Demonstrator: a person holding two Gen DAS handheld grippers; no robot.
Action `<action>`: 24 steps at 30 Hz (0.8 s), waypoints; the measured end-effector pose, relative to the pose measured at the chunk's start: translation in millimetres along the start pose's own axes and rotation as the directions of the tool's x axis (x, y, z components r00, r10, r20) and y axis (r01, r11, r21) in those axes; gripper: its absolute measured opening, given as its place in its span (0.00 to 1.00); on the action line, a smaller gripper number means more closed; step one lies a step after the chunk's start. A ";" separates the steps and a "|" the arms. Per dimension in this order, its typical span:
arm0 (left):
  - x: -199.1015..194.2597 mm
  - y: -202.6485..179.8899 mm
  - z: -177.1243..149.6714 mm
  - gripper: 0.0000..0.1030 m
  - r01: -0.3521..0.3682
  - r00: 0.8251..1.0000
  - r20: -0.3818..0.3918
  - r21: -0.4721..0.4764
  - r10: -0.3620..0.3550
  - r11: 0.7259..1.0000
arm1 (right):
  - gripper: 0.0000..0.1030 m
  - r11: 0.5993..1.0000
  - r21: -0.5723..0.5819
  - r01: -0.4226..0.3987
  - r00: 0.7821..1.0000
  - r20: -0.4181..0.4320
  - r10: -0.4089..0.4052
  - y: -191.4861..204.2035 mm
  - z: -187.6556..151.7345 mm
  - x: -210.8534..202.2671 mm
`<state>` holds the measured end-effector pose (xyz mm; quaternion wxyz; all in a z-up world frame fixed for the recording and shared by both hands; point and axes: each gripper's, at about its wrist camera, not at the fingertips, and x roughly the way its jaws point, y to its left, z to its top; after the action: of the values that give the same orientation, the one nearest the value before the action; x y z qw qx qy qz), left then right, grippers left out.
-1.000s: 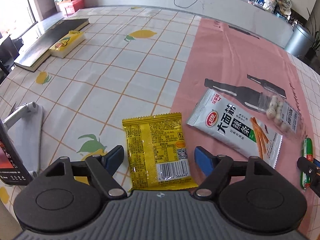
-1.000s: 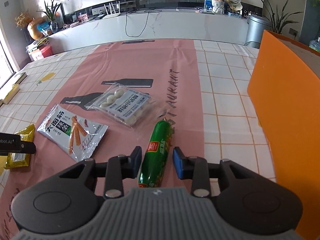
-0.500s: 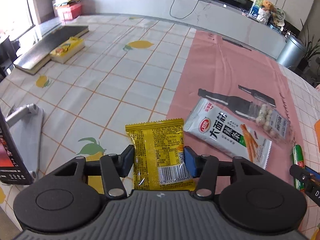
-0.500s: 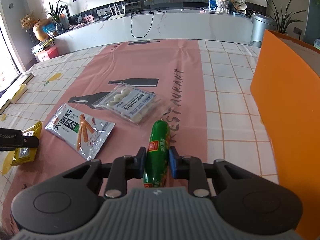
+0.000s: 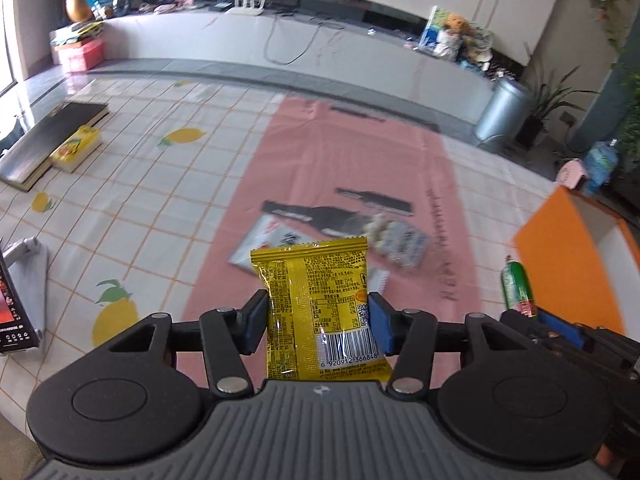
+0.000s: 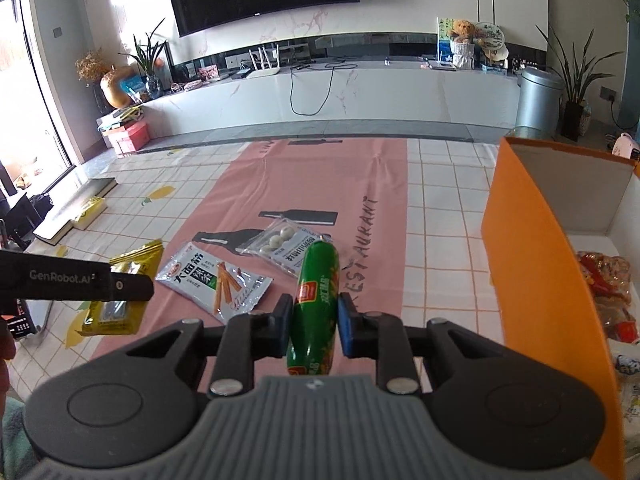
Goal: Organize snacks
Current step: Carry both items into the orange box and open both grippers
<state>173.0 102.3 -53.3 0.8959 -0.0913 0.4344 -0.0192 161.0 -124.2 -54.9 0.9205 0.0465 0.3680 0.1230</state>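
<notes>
My left gripper [image 5: 318, 322] is shut on a yellow snack packet [image 5: 316, 304], lifted off the table. My right gripper [image 6: 312, 326] is shut on a green sausage stick [image 6: 316, 300], also held in the air. In the right wrist view the left gripper [image 6: 120, 286] shows at the left with the yellow packet [image 6: 120, 280] in it. In the left wrist view the green sausage [image 5: 516, 286] shows at the right. A white breadstick packet [image 6: 214, 280] and a clear bag of white candies [image 6: 286, 246] lie on the pink runner [image 6: 320, 184]. The orange box [image 6: 536, 280] stands at the right.
The orange box holds wrapped snacks [image 6: 608, 292] inside. A dark book [image 5: 44, 140] and a yellow box [image 5: 76, 148] lie at the far left of the lemon-patterned tablecloth [image 5: 140, 184]. A device on a stand [image 5: 20, 300] sits at the left edge.
Both grippers closed on their snacks and lifted them off the table. The left one rose with the yellow packet, the right one with the green sausage, and both views tilted up.
</notes>
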 end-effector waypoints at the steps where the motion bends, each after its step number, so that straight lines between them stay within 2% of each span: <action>1: -6.1 -8.0 0.9 0.58 0.014 1.000 0.009 0.012 -0.014 1.000 | 0.20 1.000 -0.002 -0.004 1.000 0.010 0.004 -2.3 0.8 -9.2; 7: -35.6 -66.4 5.4 0.58 0.141 0.989 0.028 0.093 -0.144 0.986 | 0.20 1.000 -0.003 -0.017 0.999 0.028 0.017 -35.6 6.9 -61.1; 11: -44.4 -116.6 4.7 0.58 0.235 0.971 -0.002 0.168 -0.238 0.957 | 0.20 1.000 -0.003 0.003 1.000 0.019 -0.003 -70.1 13.1 -91.4; 17: -42.7 -202.2 -3.7 0.58 0.370 0.928 -0.076 0.295 -0.364 0.881 | 0.20 0.996 -0.020 0.088 0.995 -0.045 -0.089 -138.1 16.4 -128.7; 21: -33.2 -252.7 -11.1 0.58 0.422 0.906 -0.153 0.377 -0.394 0.825 | 0.20 0.984 -0.036 0.174 0.978 -0.107 -0.177 -186.3 12.5 -140.9; 24: -21.3 -286.7 -19.6 0.58 0.437 0.900 -0.224 0.447 -0.375 0.781 | 0.20 0.978 -0.047 0.203 0.967 -0.147 -0.207 -214.6 10.4 -142.5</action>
<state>157.2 -179.8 3.0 0.8356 0.0469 0.4398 -0.3258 109.8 -368.4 9.8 0.8983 -0.0157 0.4375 0.0362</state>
